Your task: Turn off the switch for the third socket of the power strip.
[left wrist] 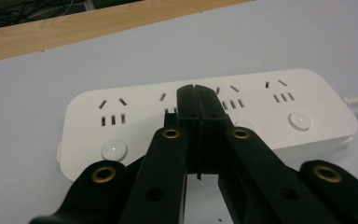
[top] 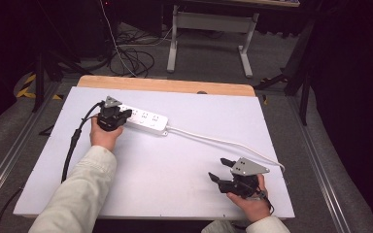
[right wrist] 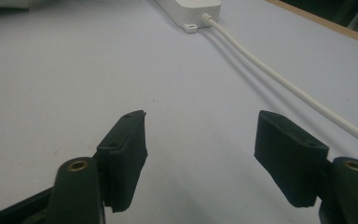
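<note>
High view: a white power strip (top: 144, 120) lies at the far left of the white counter (top: 175, 165). The left gripper (top: 110, 118), fingers clenched together, hovers at the strip's left end. The right gripper (top: 222, 169), fingers released, rests near the front right.

One white power strip (top: 144, 120) is lying on the table (top: 175, 160). It is showing three round buttons. Two grippers, left gripper (top: 110, 118) and right gripper (top: 222, 170), are sitting there too.

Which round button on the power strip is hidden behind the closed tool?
The middle button of the power strip: the shut left tool covers it, while the end buttons and show.
</note>
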Demonstrator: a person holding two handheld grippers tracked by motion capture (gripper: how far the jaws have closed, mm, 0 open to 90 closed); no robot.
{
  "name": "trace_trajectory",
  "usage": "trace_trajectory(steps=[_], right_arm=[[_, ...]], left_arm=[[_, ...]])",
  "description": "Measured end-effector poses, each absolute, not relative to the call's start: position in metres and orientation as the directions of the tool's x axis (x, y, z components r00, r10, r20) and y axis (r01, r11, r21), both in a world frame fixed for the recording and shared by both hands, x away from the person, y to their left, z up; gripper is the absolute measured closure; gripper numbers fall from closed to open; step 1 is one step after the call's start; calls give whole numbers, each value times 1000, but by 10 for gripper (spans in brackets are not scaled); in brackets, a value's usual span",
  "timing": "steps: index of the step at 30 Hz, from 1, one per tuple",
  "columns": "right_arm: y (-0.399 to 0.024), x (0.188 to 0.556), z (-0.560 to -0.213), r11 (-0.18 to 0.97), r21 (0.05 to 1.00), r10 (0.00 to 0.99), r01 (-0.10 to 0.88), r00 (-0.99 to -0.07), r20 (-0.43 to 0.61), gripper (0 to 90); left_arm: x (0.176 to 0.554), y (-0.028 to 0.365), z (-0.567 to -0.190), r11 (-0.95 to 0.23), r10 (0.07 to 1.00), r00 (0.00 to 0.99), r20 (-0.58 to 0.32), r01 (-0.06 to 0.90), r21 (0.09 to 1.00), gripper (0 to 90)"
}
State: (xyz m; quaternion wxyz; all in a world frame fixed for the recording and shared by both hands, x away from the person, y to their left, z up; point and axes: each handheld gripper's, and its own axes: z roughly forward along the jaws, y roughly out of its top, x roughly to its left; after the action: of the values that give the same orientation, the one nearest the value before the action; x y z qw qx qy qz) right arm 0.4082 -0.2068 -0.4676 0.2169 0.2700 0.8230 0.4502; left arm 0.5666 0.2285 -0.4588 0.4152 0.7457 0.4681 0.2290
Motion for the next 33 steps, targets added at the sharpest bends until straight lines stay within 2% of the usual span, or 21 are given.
trace_trajectory(steps=[33], right_arm=[[-205,408,-469,455,855,637,249,-762,-117,343]], left_arm=[[574,225,-472,-265,900,435,4,541,798,898]])
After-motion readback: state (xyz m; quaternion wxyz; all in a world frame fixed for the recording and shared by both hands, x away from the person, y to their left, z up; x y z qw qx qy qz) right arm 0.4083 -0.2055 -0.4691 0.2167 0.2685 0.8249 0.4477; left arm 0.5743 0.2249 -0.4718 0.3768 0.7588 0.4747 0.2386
